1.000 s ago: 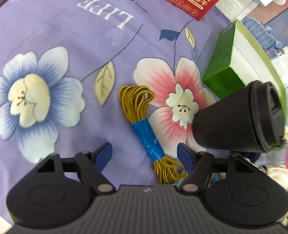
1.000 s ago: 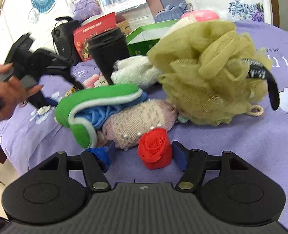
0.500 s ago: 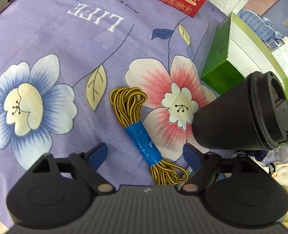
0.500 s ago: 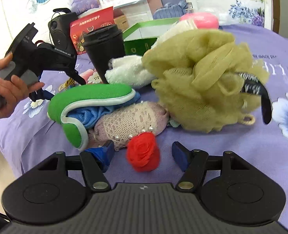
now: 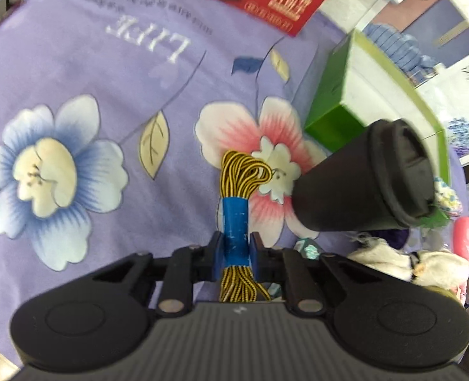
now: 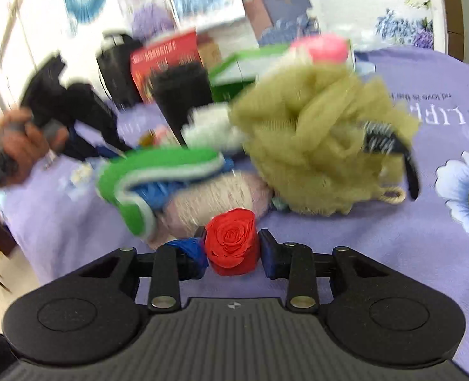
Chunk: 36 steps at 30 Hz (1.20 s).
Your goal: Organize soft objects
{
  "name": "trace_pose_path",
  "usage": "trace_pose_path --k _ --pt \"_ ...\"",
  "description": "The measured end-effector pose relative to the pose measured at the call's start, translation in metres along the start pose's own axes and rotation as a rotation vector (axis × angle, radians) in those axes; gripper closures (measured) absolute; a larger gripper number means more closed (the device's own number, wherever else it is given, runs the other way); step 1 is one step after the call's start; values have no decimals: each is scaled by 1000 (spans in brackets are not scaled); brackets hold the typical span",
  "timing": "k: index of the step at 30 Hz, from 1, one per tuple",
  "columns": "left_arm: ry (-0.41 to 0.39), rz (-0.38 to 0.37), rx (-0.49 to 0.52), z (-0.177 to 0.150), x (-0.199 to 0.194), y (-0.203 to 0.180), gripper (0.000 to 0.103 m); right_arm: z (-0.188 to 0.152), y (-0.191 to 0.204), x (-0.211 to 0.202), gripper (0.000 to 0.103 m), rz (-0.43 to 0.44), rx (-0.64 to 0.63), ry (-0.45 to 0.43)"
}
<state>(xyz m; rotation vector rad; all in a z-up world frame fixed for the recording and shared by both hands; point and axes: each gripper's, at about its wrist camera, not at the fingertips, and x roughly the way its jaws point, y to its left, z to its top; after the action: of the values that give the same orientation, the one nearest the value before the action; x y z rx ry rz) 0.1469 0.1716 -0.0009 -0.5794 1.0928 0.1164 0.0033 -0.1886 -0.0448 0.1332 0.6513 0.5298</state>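
Purple floral cloth [image 5: 75, 47] printed "LIFE" covers tabletop. Left tool [image 5: 235, 249] clamps blue-banded yellow cord bundle [image 5: 236, 222]; right tool [image 6: 232, 249] clamps red fabric rose [image 6: 232, 241].

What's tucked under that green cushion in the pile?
Under the green cushion, blue cloth pokes out above a pink knitted piece. Anything deeper is covered.

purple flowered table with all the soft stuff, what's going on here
A person is sorting soft items with a handheld gripper in each hand. The left gripper is shut on the blue-taped middle of a yellow-and-black cord bundle, next to a black lidded cup. The right gripper is shut on a small red fabric rose, in front of a pile with an olive mesh bath pouf and a green-edged pad.
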Motion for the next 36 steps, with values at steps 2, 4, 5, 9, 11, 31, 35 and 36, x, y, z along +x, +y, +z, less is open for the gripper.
trace_pose_path --k 2,4,5,9,11,31,35,36 --pt "-17 -16 11 1 -13 -2 90 7 5 -12 86 14 -6 -32" --pt "-28 -34 23 3 -25 -5 90 16 10 -22 86 35 -14 -61" --pt "-34 -44 29 5 -31 -7 90 23 12 -28 86 60 -16 -83" --pt "-58 -75 62 21 -49 -26 91 60 16 -39 86 127 -70 -149" --pt "-75 -107 84 36 -57 -42 91 87 16 -35 86 137 -118 -173" --pt "-178 29 285 76 -33 -68 89 197 -3 46 86 146 -237 -193" --pt "-92 108 390 37 -23 -22 89 145 14 -5 86 194 -222 -193" --pt "-65 111 414 27 -19 -13 88 131 18 -14 86 196 -206 -185"
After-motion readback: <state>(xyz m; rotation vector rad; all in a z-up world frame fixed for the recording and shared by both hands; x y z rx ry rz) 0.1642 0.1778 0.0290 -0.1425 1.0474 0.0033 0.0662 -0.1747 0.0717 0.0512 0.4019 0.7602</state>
